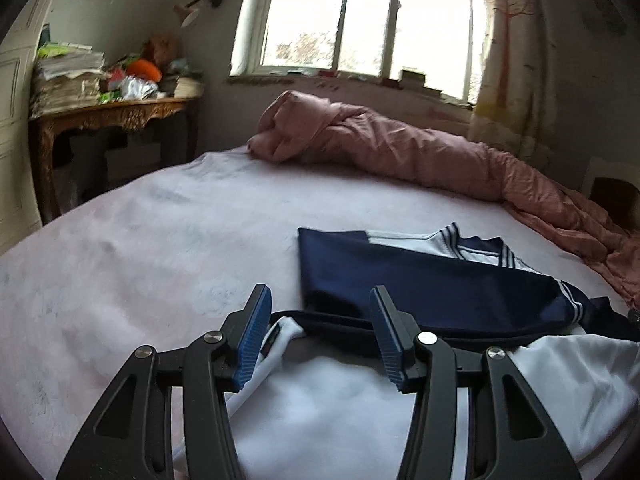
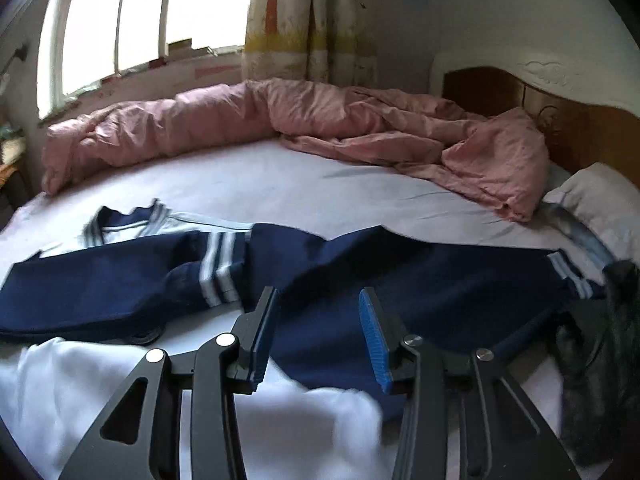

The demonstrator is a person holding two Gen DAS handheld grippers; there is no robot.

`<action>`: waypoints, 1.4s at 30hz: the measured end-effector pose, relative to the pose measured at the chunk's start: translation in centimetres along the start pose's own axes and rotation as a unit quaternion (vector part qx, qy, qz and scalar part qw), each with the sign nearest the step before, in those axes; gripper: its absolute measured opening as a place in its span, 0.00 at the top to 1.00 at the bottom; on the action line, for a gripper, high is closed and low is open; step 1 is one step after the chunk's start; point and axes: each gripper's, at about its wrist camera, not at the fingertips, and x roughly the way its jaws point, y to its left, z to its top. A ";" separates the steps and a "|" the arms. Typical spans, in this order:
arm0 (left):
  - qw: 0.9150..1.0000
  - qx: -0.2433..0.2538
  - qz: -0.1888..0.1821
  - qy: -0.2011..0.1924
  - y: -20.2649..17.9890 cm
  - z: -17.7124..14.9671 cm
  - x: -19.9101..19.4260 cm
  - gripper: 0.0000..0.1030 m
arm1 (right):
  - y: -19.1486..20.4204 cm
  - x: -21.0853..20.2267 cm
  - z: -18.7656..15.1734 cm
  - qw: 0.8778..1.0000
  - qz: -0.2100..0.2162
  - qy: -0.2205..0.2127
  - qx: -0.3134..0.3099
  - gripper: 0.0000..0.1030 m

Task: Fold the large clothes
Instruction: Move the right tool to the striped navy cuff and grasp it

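Note:
A white and navy jacket (image 1: 420, 284) with white stripes lies spread on the bed sheet (image 1: 140, 248). Its navy sleeves are folded across the body, and its white lower part (image 1: 320, 412) lies under my left gripper (image 1: 320, 300). That gripper hovers over the hem with its blue pads apart and nothing between them. In the right wrist view the same jacket (image 2: 340, 280) stretches across, with a striped cuff (image 2: 218, 268) at the middle. My right gripper (image 2: 318, 300) stands open above the navy cloth, holding nothing.
A pink duvet (image 2: 300, 120) is bunched along the far side of the bed under the window (image 1: 360, 20). A cluttered wooden table (image 1: 112, 112) stands at the left wall. A headboard (image 2: 560, 120) and a pillow (image 2: 600, 196) lie to the right. A dark cloth (image 2: 600, 340) sits at the right edge.

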 end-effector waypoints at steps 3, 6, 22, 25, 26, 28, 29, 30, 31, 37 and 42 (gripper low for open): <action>1.000 0.018 -0.018 -0.011 -1.6 0.0 -1.0 0.53 | 0.0 0.2 -0.2 1.000 -0.007 0.016 -0.023 0.58; 0.994 0.093 -0.034 -0.049 -5.9 0.0 -3.4 0.43 | -1.3 -0.4 0.3 0.998 -0.057 -0.003 -0.036 0.57; 0.984 0.138 -0.103 -0.038 -17.5 -0.9 -0.7 0.06 | -12.9 1.0 0.9 0.970 -0.188 0.009 0.156 0.32; 0.981 0.169 -0.093 -0.021 -17.4 -2.9 1.1 0.06 | -15.7 2.3 -0.2 0.953 -0.153 0.043 0.256 0.31; 0.981 0.174 -0.090 -0.010 -17.5 -3.1 1.6 0.06 | -16.5 2.7 -0.6 0.947 -0.134 0.054 0.287 0.31; 0.980 0.171 -0.103 0.005 -17.5 -3.1 2.3 0.06 | -18.1 3.1 -1.6 0.929 -0.129 0.062 0.340 0.31; 0.981 0.165 -0.104 0.002 -17.4 -3.1 2.4 0.05 | -18.4 3.3 -2.0 0.925 -0.134 0.063 0.350 0.31; 0.982 0.157 -0.102 0.002 -17.2 -3.0 2.6 0.05 | -18.9 3.6 -2.4 0.920 -0.140 0.065 0.362 0.31; 0.983 0.150 -0.101 0.006 -17.0 -3.0 2.9 0.05 | -19.2 3.9 -2.6 0.916 -0.143 0.067 0.368 0.31; 0.989 0.101 -0.103 0.019 -15.2 -2.8 3.8 0.05 | -21.4 7.1 -3.2 0.918 -0.151 0.071 0.359 0.30; 0.991 0.077 -0.105 0.036 -14.4 -2.7 4.5 0.05 | -22.6 7.8 -3.3 0.919 -0.136 0.051 0.367 0.40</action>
